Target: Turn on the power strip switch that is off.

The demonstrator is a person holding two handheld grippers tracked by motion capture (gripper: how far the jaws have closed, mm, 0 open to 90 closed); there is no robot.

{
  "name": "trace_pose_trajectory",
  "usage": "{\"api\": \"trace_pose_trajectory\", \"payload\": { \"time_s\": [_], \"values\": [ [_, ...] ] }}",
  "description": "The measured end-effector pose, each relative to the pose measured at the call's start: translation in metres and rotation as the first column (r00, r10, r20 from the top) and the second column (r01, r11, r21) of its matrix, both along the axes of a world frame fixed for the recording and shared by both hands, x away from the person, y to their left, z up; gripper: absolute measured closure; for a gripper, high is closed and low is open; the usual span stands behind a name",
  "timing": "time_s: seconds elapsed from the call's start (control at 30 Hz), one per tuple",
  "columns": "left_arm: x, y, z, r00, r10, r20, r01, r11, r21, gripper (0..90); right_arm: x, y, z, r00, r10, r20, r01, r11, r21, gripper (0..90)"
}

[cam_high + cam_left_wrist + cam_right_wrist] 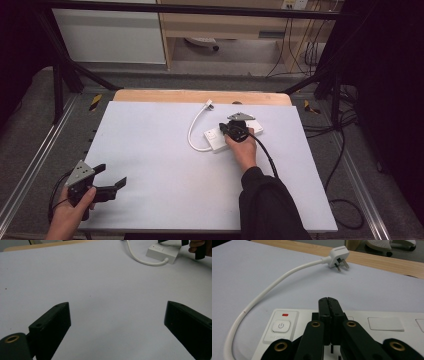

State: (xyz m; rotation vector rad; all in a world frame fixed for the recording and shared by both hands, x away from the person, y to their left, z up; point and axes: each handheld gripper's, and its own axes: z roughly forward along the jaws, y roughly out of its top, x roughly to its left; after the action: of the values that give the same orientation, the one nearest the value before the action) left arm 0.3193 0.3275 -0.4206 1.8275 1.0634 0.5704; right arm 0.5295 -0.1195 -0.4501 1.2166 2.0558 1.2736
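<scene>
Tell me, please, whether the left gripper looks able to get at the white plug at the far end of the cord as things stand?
Probably yes. The left gripper is open, and bare table lies between it and the plug; the right gripper sits over the power strip, off to the side.

We see bare surface [150, 150] open across the left and front; only the power strip [216, 140] and its looping cord [192, 131] block the far middle.

The flat pale grey table cover [165, 165] lies on a light wooden tabletop [200, 96], which shows as a strip at 12 o'clock. Beyond it, black cables [305, 52] hang beside a wooden cabinet [220, 25].
</scene>
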Motion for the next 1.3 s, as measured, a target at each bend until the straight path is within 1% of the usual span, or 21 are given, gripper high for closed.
{"api": "trace_pose_trajectory", "payload": {
  "time_s": [0.6, 1.3],
  "values": [
    [-0.0001, 0.0000, 0.0000, 1.0000, 0.000, 0.001, 0.000, 1.0000, 0.001, 7.1, -0.0001, -0.0011, -0.0015, 1.0000, -0.003, -0.004, 0.003, 0.9998, 0.020, 90.0],
    [-0.0002, 0.0001, 0.0001, 1.0000, 0.000, 0.001, 0.000, 1.0000, 0.002, 7.1, 0.0000, 0.0002, -0.0034, 1.0000, 0.004, -0.005, -0.003, 0.9999, 0.016, 90.0]
  ]
}}
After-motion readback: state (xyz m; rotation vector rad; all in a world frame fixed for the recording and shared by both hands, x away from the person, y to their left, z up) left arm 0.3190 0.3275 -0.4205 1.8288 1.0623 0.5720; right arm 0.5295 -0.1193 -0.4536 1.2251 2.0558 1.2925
